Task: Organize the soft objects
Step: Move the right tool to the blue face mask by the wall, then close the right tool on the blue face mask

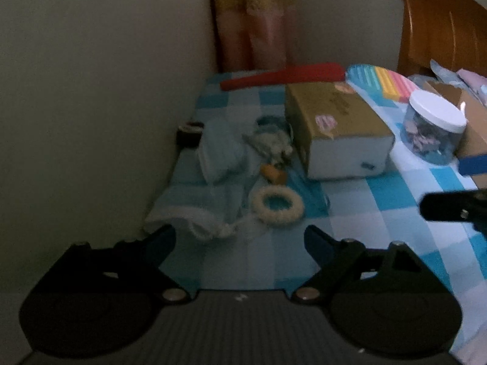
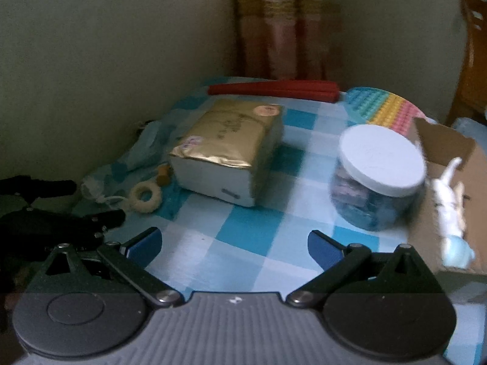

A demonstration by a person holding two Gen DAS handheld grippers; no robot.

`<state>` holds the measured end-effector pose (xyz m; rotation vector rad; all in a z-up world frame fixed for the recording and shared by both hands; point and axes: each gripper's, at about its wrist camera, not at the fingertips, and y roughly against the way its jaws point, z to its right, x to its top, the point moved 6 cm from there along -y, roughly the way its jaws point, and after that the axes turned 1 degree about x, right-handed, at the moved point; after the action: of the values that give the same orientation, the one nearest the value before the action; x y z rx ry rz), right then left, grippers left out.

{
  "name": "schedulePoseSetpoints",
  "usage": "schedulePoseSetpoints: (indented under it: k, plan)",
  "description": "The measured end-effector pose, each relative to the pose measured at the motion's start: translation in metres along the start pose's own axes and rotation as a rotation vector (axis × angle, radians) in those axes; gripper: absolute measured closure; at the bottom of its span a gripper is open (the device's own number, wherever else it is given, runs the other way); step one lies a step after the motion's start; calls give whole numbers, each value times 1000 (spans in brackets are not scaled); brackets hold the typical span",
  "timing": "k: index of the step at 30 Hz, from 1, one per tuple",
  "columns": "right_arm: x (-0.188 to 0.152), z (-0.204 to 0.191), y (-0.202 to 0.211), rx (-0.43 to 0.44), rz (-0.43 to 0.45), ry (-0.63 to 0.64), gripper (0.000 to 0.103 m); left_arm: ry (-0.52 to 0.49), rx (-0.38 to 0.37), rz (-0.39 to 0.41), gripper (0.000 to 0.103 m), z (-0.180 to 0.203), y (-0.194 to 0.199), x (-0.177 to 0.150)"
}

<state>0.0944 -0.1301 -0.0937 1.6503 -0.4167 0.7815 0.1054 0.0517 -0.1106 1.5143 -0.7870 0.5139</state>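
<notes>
A cream fuzzy ring (image 1: 277, 205) lies on the blue checked cloth, just beyond my left gripper (image 1: 240, 238), which is open and empty. Left of the ring lie pale blue soft cloth pieces (image 1: 217, 152) and a small orange piece (image 1: 272, 172). The ring also shows in the right wrist view (image 2: 145, 196). My right gripper (image 2: 234, 245) is open and empty over the cloth. A white and blue plush toy (image 2: 450, 213) leans in a cardboard box (image 2: 441, 143) at the right.
A gold tissue pack (image 2: 226, 149) stands mid-table. A clear jar with a white lid (image 2: 379, 179) stands right of it. A red flat object (image 2: 274, 89) and a rainbow bubble mat (image 2: 389, 108) lie at the back. A wall runs along the left.
</notes>
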Motion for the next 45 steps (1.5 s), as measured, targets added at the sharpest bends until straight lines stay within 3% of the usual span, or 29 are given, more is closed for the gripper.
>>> schedulePoseSetpoints:
  k: [7,12,18,20,29,35,45]
  plan:
    - [12,-39,-8,116,18,179,2,-17,-34,-62,12,0,4,-18]
    - [30,-70,-21,260,6,308,5,-28,-62,-92,11,1,14,-31]
    - [44,-103,-47,388,-28,476,22,-34,-4,-161,12,-3,21,-43]
    - [47,-113,-57,418,-47,520,34,-32,-16,-183,12,-4,22,-45]
    - [58,-148,-100,479,-122,602,35,-50,-11,-195,12,-9,26,-46]
    - [57,-161,-116,473,-144,633,38,-46,-21,-189,12,-9,23,-44]
    - [51,-171,-124,441,-150,672,60,-28,-36,-186,12,-7,19,-46]
